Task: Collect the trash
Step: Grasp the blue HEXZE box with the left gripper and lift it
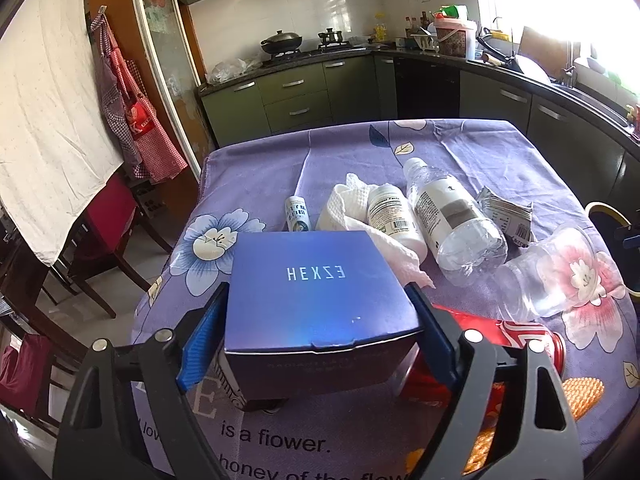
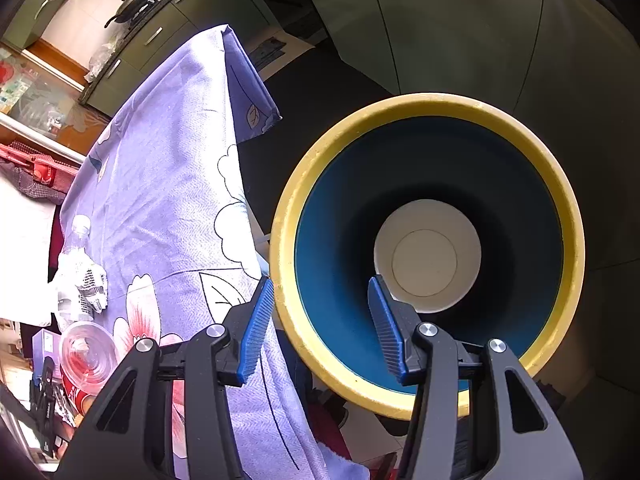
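Note:
My left gripper [image 1: 318, 322] is shut on a blue "HEXZE" box [image 1: 316, 292] and holds it just above the purple flowered tablecloth [image 1: 256, 184]. Beyond it lie a small white tube [image 1: 297, 214], a crumpled paper towel [image 1: 348, 216], a white pill bottle [image 1: 394, 216], a clear plastic bottle [image 1: 452, 220], a foil wrapper [image 1: 506, 214], a clear plastic cup [image 1: 556, 276] and a red can [image 1: 500, 340]. My right gripper [image 2: 322, 328] is open over the near rim of a yellow-rimmed blue bin [image 2: 424, 124], one finger outside, one inside. A white paper cup [image 2: 427, 256] lies at the bin's bottom.
The bin stands on the floor beside the table's right edge; its rim shows in the left wrist view [image 1: 604, 210]. Green kitchen cabinets [image 1: 296, 100] run behind the table. Dark chairs with red cushions [image 1: 104, 216] stand left. An orange patch [image 1: 580, 396] lies at the near right.

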`<state>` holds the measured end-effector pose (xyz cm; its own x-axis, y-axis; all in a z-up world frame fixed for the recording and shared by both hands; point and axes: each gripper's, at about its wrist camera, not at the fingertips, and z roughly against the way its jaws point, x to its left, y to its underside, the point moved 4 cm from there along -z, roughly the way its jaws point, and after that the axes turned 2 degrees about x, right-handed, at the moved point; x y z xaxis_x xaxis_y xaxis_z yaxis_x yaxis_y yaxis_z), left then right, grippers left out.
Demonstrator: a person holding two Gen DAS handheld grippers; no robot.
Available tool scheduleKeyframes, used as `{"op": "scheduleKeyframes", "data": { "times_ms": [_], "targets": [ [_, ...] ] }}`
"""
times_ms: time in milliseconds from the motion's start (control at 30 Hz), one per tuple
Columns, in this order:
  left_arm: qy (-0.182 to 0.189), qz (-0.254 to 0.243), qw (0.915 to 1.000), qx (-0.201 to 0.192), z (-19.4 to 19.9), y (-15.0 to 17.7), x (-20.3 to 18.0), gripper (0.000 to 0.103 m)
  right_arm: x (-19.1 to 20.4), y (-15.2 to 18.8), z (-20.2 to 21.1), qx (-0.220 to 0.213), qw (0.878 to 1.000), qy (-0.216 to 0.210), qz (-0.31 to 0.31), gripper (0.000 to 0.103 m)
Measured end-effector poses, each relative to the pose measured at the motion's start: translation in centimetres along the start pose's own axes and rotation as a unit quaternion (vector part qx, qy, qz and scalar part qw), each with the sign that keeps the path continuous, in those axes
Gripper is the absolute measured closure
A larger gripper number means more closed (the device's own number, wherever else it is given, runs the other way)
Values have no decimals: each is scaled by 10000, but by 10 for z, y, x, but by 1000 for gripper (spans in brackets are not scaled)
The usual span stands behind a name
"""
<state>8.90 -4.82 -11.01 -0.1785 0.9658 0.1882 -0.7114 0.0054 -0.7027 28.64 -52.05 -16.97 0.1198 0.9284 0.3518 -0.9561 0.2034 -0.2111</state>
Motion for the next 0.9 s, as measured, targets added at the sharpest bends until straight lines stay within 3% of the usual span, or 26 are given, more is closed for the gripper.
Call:
{"op": "scheduleKeyframes", "data": {
  "times_ms": [333,900],
  "targets": [
    [591,-162,9981,-105,20,-12,-5,27,-3,7,0,-57,9999,-101,58,54],
    [1198,-307,9923,-99,31,-31,-9,28,-13,13,-5,-70,9998,-176,3,54]
  ]
}}
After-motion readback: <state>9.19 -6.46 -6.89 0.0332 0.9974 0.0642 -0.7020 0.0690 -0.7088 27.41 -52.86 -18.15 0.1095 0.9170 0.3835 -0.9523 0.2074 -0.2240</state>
